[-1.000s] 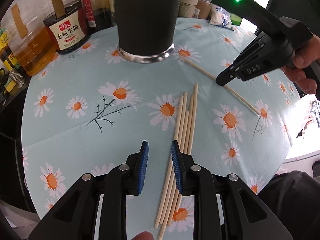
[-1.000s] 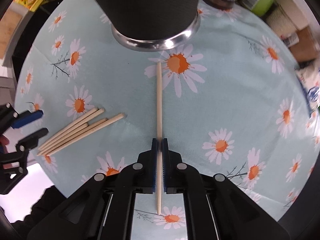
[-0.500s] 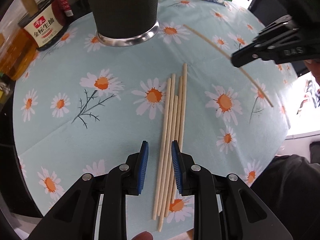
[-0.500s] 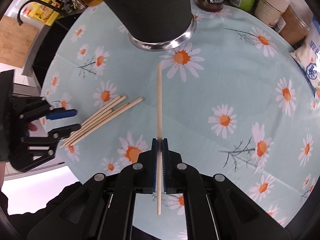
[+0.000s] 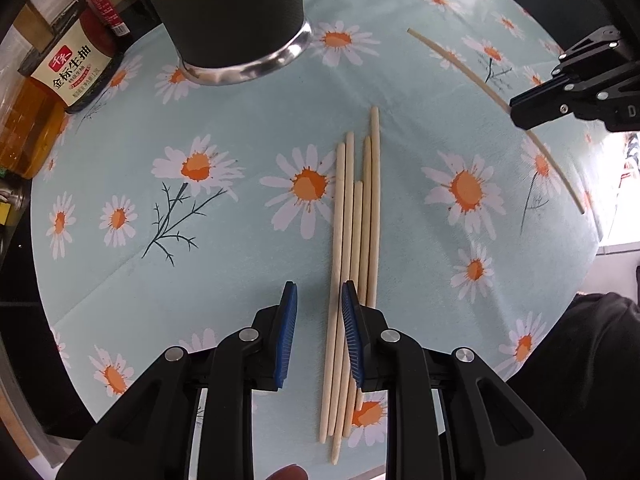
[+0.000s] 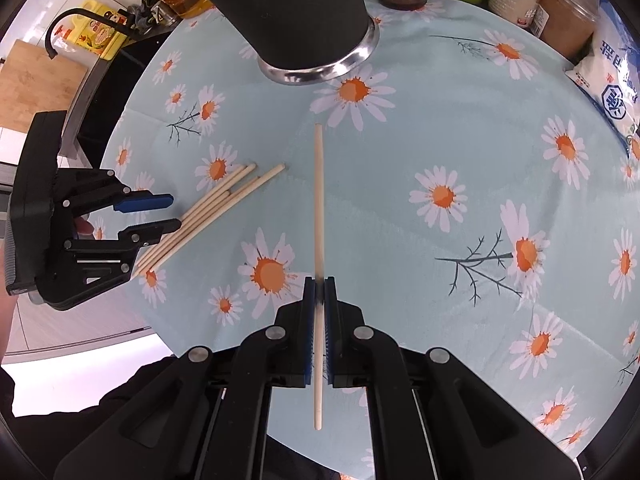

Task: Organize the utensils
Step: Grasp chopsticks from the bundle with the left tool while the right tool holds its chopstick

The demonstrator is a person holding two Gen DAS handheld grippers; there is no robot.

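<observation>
Chopstick (image 6: 318,208) clamped near its lower third in the right gripper (image 6: 319,292), jaws shut on it; lifted clear of the tabletop (image 6: 400,152) since a second ago, tip toward the dark holder (image 6: 296,16). Left gripper (image 5: 319,300), jaws narrow and empty, brought over the near ends of the loose chopsticks (image 5: 356,240). Likely next: insertion into holder.

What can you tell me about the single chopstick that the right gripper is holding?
The chopstick is a thin, pale, wood-coloured stick, straight and plain. The right gripper is shut on it between blue pads, gripping below its middle, so a long part points toward the dark cylindrical holder and a shorter end sticks back past the jaws. It looks lifted off the daisy tablecloth, apart from the bundle of chopsticks.
</observation>
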